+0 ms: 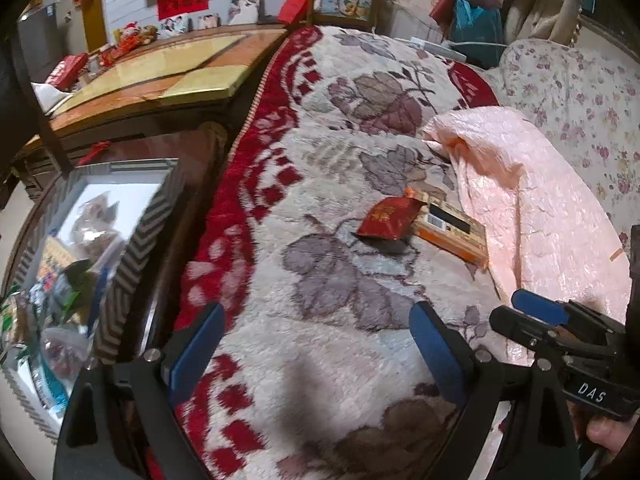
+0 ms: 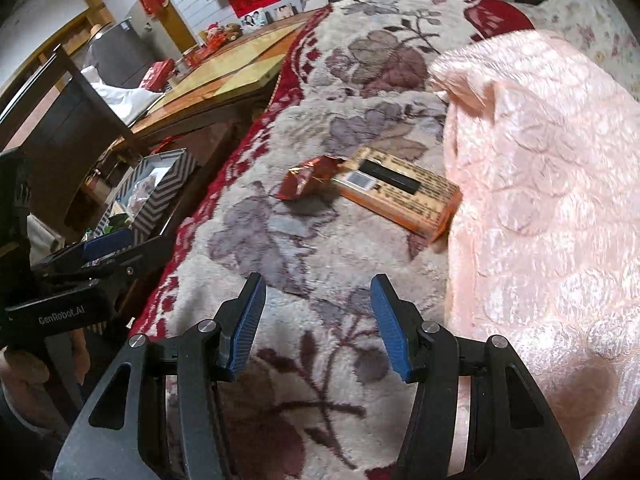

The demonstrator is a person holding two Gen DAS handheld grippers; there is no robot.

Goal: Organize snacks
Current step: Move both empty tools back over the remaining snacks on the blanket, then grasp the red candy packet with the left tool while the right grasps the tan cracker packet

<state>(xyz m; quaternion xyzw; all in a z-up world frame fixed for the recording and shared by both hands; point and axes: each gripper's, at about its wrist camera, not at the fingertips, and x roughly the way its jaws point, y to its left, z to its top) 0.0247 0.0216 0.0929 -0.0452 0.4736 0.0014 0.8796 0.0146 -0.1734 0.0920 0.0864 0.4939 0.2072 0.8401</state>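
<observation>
**Left wrist view: both tongs empty over the blanket, two snacks ahead**

Left wrist view shows the left tongs (image 1: 316, 344) with their blue pads spread wide apart and nothing between them, hanging over a plush floral blanket (image 1: 340, 128) with a red border. Ahead of them on the blanket lies a small red snack packet (image 1: 386, 218), its far edge touching an orange snack box (image 1: 452, 230) that lies flat with its printed label up. The box sits just beside the edge of a pink quilt (image 1: 532, 200) bunched on the right. At the left, off the blanket's edge, stands a striped box (image 1: 132, 264) with chevron-patterned walls, open at the top and already holding a jumble of wrapped snacks; blur keeps the single items from being told apart. The right tongs (image 1: 536, 310) enter at the lower right, with a hand (image 1: 608, 436) on the handle.

From the right wrist, the right tongs (image 2: 318, 328) stand partly open, pads apart and nothing held, aimed down at the blanket short of the packet and box. A wooden tabletop (image 2: 240, 60) lies beyond the blanket.
</observation>
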